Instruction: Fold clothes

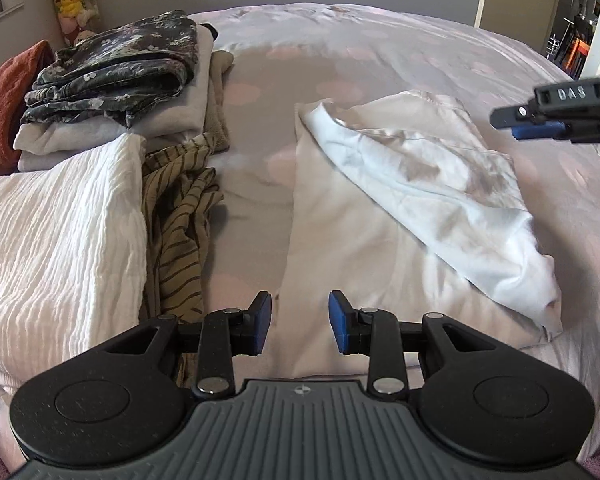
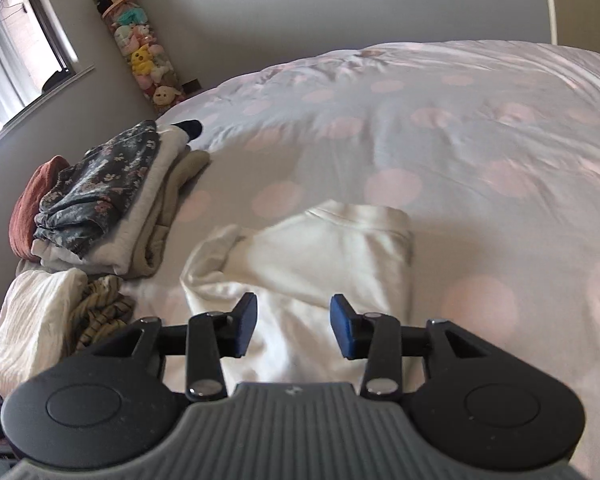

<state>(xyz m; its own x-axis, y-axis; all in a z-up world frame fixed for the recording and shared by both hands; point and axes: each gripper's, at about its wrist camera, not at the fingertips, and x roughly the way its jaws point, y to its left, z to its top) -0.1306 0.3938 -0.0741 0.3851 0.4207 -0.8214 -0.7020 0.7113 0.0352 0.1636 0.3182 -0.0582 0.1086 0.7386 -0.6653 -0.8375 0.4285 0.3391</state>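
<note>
Left gripper [image 1: 300,322]: it is held low over the near edge of the bed, with its jaws spread apart and nothing between them.
Right gripper [image 2: 293,326]: its jaws are spread wide too, and nothing is gripped. In the left view it [image 1: 516,122] is seen from the side, up at the right edge.
White top [image 1: 400,220]: it is laid in the middle of the bed, partly folded. One side is turned over the rest in a loose, wrinkled flap.
Where the top is: it sits just in front of both grippers, and it may be touched by neither, though the near edge is hidden by the gripper bodies.
Bed cover [image 2: 440,152]: it is pale with big pink dots, and it is spread under everything.
Folded pile [image 1: 112,80]: a dark flowery piece is stacked on grey and tan ones, to the left of the top.
Striped cloth [image 1: 180,216]: it is bunched up beside the pile.
White crinkly cloth [image 1: 56,232]: it is laid at the near left.
Toy tube [image 2: 140,48]: soft toys are stacked in the corner by the window.
</note>
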